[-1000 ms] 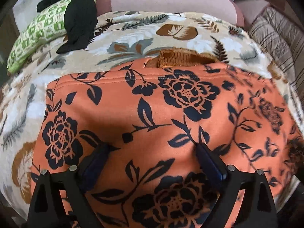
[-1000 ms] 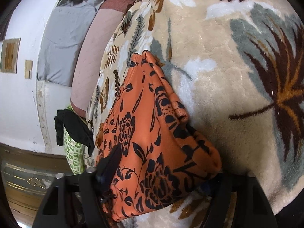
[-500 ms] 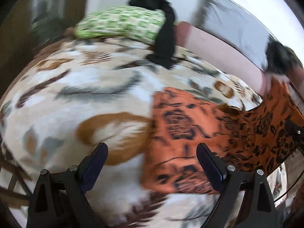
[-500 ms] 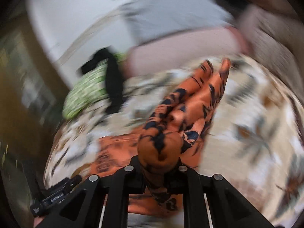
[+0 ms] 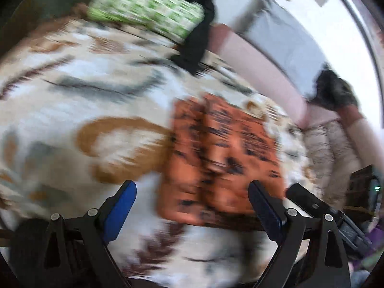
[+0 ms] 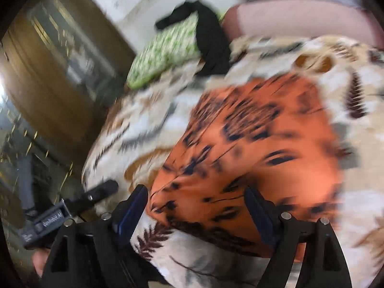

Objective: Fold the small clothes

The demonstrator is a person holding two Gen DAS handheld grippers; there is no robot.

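Observation:
An orange garment with a black flower print (image 5: 220, 158) lies folded on the leaf-patterned blanket (image 5: 72, 100); both views are blurred. My left gripper (image 5: 192, 206) hovers open at the garment's near edge, with nothing between its blue pads (image 5: 120, 204). In the right wrist view the same garment (image 6: 252, 144) spreads out ahead of my right gripper (image 6: 195, 202). Its jaws are opening wide, and the cloth's near edge shows in the gap without either pad pressing on it. Each gripper appears at the edge of the other's view: the right gripper (image 5: 312, 206) and the left gripper (image 6: 72, 211).
A green patterned pillow (image 5: 148, 14) with a black garment (image 5: 199, 40) draped over it sits at the far end of the bed. A pink bolster (image 5: 259, 64) and a grey pillow (image 5: 288, 43) line the wall. A wooden cabinet (image 6: 55, 72) stands beside the bed.
Half a second ago my right gripper was shut on a bunched part of the orange garment, lifted up. Now it has let go and the garment lies folded flat. My left gripper stays open.

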